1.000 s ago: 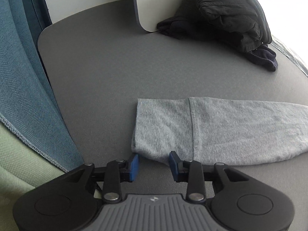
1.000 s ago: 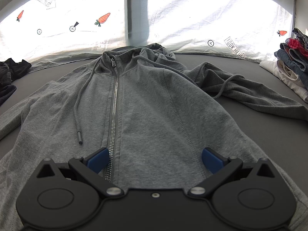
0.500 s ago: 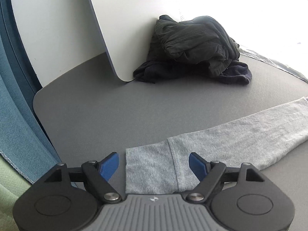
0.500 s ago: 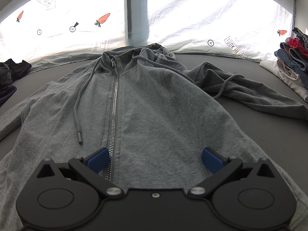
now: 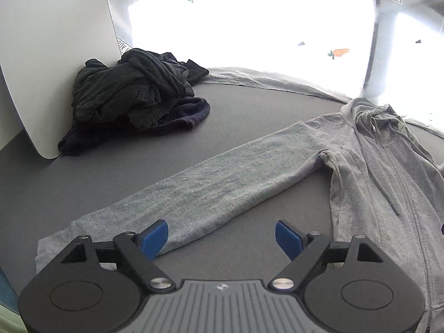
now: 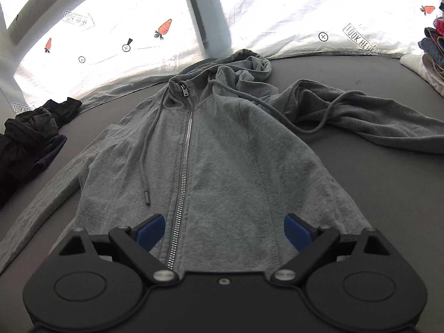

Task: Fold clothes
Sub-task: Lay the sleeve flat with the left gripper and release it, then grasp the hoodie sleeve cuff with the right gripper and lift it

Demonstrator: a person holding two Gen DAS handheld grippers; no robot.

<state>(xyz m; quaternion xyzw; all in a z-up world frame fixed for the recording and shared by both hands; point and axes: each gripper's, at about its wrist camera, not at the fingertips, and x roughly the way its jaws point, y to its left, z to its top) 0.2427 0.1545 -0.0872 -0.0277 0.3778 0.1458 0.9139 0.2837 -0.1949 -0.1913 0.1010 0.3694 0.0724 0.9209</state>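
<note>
A grey zip-up hoodie [image 6: 222, 166] lies face up and zipped on the dark grey table. Its one sleeve [image 5: 211, 183] stretches flat toward the left; its other sleeve [image 6: 374, 122] lies crumpled to the right. My left gripper [image 5: 222, 237] is open and empty, above the table just beside the stretched sleeve near its cuff end. My right gripper [image 6: 224, 229] is open and empty, hovering over the hoodie's lower front by the zipper [image 6: 183, 172].
A heap of dark clothes [image 5: 133, 94] lies at the back left against a white panel [image 5: 50, 55]; it also shows in the right wrist view [image 6: 30, 138]. A stack of folded clothes [image 6: 430, 55] sits at the far right. A carrot-print sheet [image 6: 111, 41] hangs behind the table.
My left gripper opened wide, let go of the sleeve cuff, and swung right toward the hoodie body. My right gripper shifted slightly and stays open over the hem.
</note>
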